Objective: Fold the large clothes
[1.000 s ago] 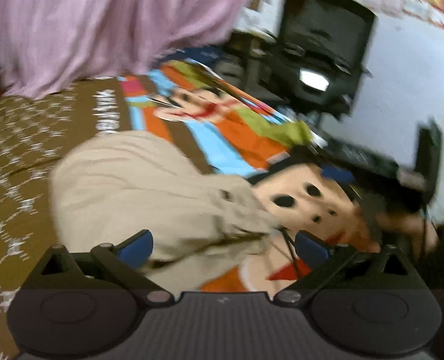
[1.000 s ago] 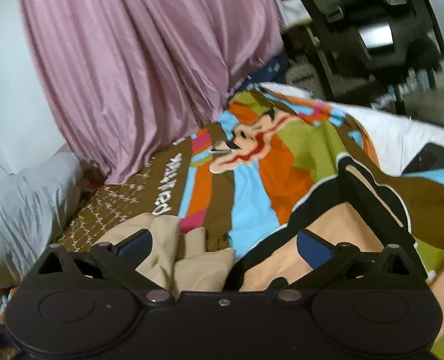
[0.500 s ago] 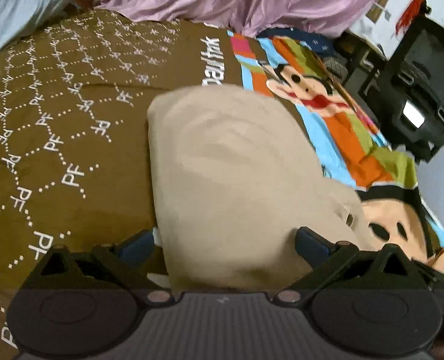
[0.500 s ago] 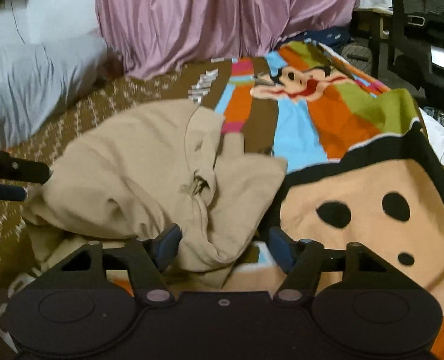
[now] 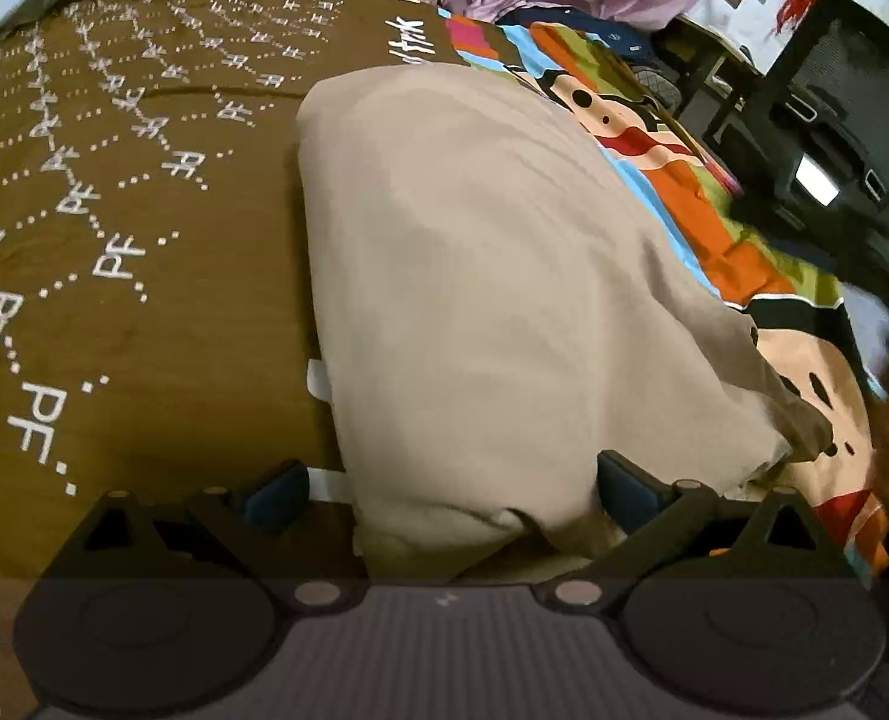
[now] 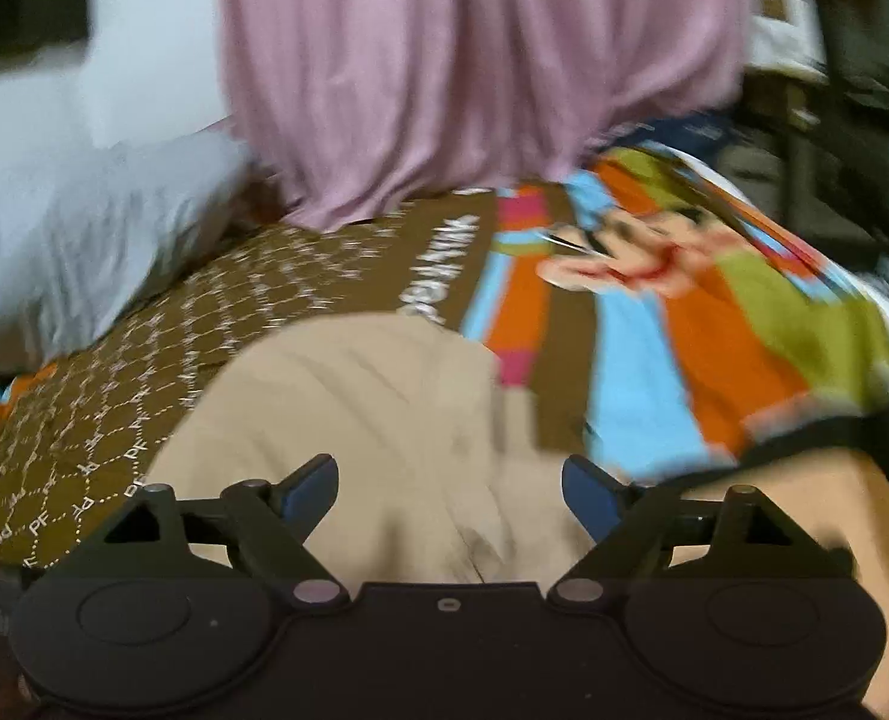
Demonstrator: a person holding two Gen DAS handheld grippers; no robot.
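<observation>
A beige garment [image 5: 492, 300] lies in a folded heap on the bed cover [image 5: 144, 240], with a white tag sticking out at its left edge. My left gripper [image 5: 453, 480] is open, its blue-padded fingers standing wide on either side of the garment's near end. In the blurred right wrist view the same beige garment [image 6: 372, 420] lies just ahead. My right gripper [image 6: 450, 486] is open above its near edge, holding nothing.
The bed cover is brown with white letters on the left and has a bright cartoon print [image 5: 714, 198] on the right. A pink curtain [image 6: 474, 72] hangs behind, a grey pillow [image 6: 72, 240] lies at the left, and a black chair [image 5: 834, 120] stands at the right.
Both grippers moved in over the garment. The left view swung from the cartoon print to the garment's brown-side end. The right gripper opened a little wider and tilted up toward the curtain.
</observation>
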